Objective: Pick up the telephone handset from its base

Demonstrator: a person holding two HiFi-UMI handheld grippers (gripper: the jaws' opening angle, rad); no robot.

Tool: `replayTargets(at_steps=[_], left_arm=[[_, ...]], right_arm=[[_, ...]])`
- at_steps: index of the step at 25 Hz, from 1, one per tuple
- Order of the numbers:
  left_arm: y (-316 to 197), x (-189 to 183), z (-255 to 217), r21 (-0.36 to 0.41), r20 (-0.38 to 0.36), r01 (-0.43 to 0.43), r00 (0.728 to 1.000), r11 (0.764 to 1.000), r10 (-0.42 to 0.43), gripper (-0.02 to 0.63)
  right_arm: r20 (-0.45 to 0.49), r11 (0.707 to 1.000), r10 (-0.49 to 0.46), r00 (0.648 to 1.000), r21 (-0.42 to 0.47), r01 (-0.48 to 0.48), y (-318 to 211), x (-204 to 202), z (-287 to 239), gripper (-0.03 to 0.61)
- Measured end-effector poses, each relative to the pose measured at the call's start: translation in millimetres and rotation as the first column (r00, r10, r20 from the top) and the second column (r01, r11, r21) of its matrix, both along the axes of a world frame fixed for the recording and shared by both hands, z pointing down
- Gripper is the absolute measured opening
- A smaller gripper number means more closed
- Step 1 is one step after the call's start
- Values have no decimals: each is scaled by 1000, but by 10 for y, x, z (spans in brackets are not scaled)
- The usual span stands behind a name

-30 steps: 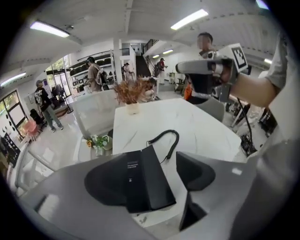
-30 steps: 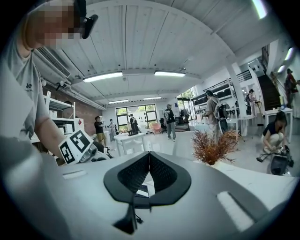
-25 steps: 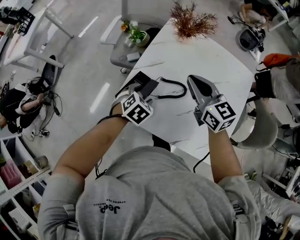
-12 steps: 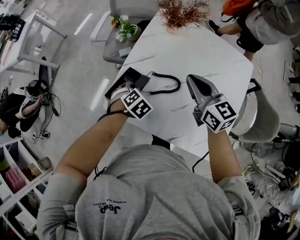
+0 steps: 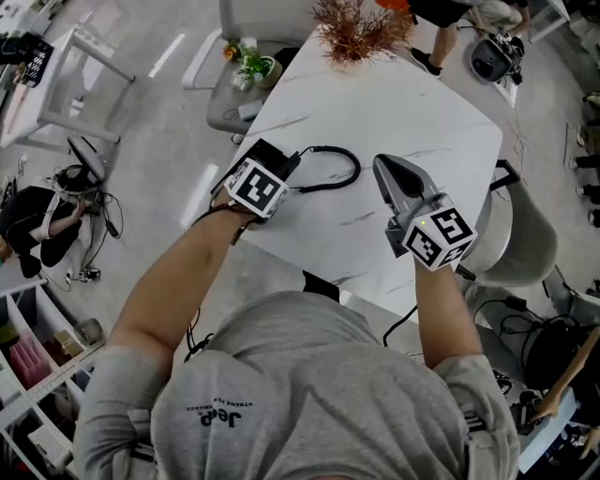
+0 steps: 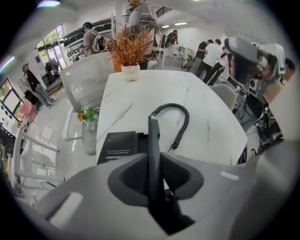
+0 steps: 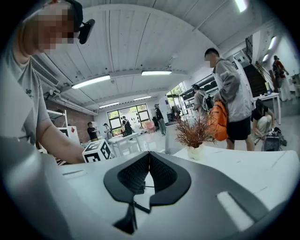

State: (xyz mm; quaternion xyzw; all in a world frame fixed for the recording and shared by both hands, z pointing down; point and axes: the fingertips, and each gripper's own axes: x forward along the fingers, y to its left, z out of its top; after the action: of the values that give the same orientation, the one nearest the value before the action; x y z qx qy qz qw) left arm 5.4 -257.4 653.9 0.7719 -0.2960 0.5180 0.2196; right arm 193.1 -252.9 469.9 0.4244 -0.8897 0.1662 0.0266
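Observation:
A black telephone base (image 6: 119, 146) lies at the left edge of the white marble table (image 5: 412, 112). Its handset (image 6: 153, 140) stands edge-on between the jaws of my left gripper (image 6: 153, 157). Those jaws are closing, and their pads press on the handset's sides. The coiled cord (image 6: 180, 124) loops away to the right. In the head view, my left gripper (image 5: 267, 173) points steeply down over the phone (image 5: 281, 157) and hides most of it. My right gripper (image 5: 389, 169) hovers over the table's middle, shut and empty, with its jaw tips (image 7: 149, 154) meeting.
A potted dried plant (image 5: 361, 28) stands at the table's far end. A grey chair (image 5: 525, 244) sits at the right side. A stool with a small green plant (image 5: 242, 56) is on the left. Several people stand beyond the table (image 7: 229, 93).
My left gripper has moved down and to the left onto the phone and rolled a little. My right gripper has barely shifted.

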Motion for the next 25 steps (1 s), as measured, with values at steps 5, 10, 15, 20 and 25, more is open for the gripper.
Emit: replayTargets(at_steps=[5, 10, 15, 20, 25], left_arm=[[88, -116, 12, -87, -85, 68, 994, 994, -76, 137], [81, -76, -402, -82, -275, 124, 951, 989, -142, 137], [185, -174, -975, -30, -421, 157, 894, 987, -155, 137], [333, -563, -1646, 56, -534, 211, 832, 976, -149, 137], [523, -1261, -2325, 169, -608, 316, 779, 934, -154, 137]], right_arm=[[4, 1000, -3, 1000, 0, 3, -17, -43, -42, 5], [9, 1000, -23, 1000, 14, 23, -44, -187, -150, 5], [20, 997, -66, 998, 42, 65, -46, -408, -387, 5], [43, 988, -133, 990, 89, 129, -34, -826, -716, 5], [62, 960, -246, 967, 154, 235, -37, -1507, -1140, 5]])
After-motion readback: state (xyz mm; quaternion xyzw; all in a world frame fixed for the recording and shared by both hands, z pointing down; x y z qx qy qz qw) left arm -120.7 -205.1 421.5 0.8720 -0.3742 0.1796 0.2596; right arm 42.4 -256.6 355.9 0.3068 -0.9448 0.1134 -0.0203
